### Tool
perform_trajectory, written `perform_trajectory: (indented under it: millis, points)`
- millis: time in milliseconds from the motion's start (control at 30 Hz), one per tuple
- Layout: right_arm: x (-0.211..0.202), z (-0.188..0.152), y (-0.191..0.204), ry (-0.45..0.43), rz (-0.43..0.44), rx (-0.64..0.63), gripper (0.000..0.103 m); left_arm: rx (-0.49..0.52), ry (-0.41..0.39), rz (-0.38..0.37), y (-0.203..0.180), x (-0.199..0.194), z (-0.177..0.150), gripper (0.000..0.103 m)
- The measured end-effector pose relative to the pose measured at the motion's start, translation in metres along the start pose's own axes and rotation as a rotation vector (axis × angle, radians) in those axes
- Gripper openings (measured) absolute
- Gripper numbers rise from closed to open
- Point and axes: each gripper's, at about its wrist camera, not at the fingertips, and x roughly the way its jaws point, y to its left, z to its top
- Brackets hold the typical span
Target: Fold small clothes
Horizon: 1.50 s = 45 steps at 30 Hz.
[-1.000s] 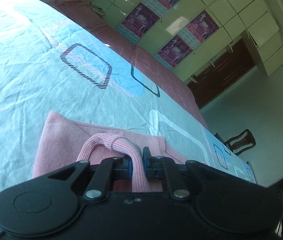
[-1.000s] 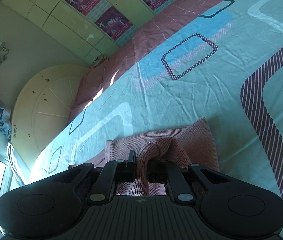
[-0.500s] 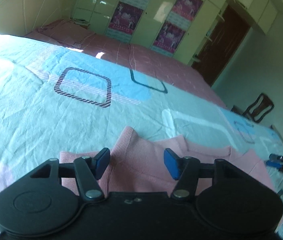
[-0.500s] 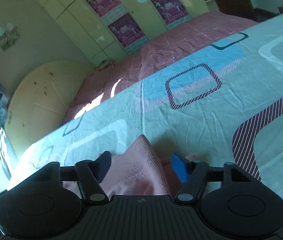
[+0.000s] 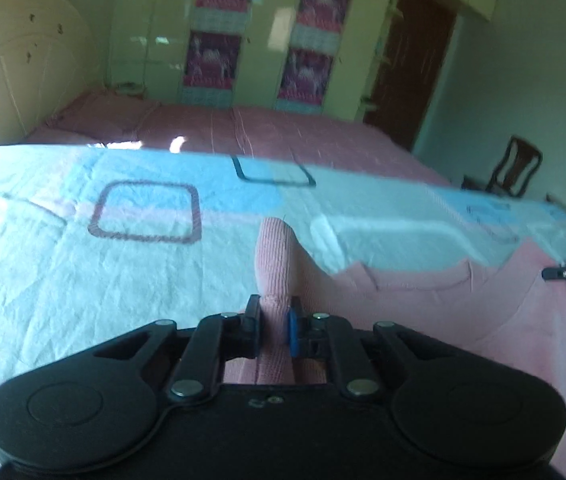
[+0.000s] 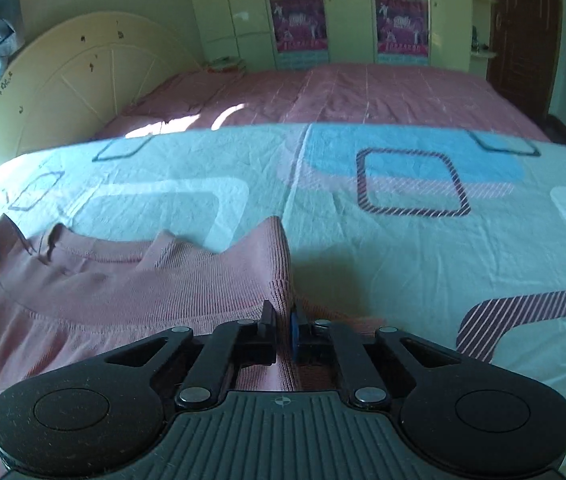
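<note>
Both claws have just closed on the pink top lying low in frame on the patterned bed sheet, left claw and right claw each pinching a ribbed corner, likely to lift it for folding.

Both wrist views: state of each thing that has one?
Left gripper: shut on a pinch of the pink top, jaws just closed.
Right gripper: shut on the same top, jaws just closed.
Pink top: flat on the bedsheet, pinched parts raised.
Door: closed.
</note>
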Motion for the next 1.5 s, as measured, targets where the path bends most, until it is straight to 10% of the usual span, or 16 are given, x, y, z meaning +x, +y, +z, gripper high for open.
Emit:
perform_trajectory:
  millis: [467,600,700,833,1000,1333,1500]
  points:
    - [0.024,-0.023,-0.006,0.05,-0.108,-0.012,0.002,-0.025,0.096,0.122,-0.004,0.031,-0.016,0.014]
    - [0.022,-0.02,-0.006,0.057,-0.118,0.03,0.002,-0.036,0.089,0.129,0.0,0.026,-0.017,0.039]
    - [-0.001,-0.018,0.014,-0.033,-0.162,-0.011,0.037,-0.031,0.017,0.19,-0.007,0.002,-0.017,0.07]
    - [-0.008,-0.022,0.069,-0.019,0.038,-0.134,0.038,0.034,-0.031,0.026,-0.051,-0.026,-0.022,0.057]
    - [0.025,-0.028,0.14,0.089,0.164,-0.25,0.031,0.221,0.157,-0.095,-0.12,0.012,-0.034,0.059]
    - [0.063,-0.027,0.158,0.137,0.09,-0.274,0.026,0.202,0.186,-0.042,-0.109,0.038,-0.034,0.065]
    - [0.037,-0.031,0.095,0.095,-0.085,-0.214,0.026,0.181,0.125,0.076,-0.065,0.01,-0.037,0.071]
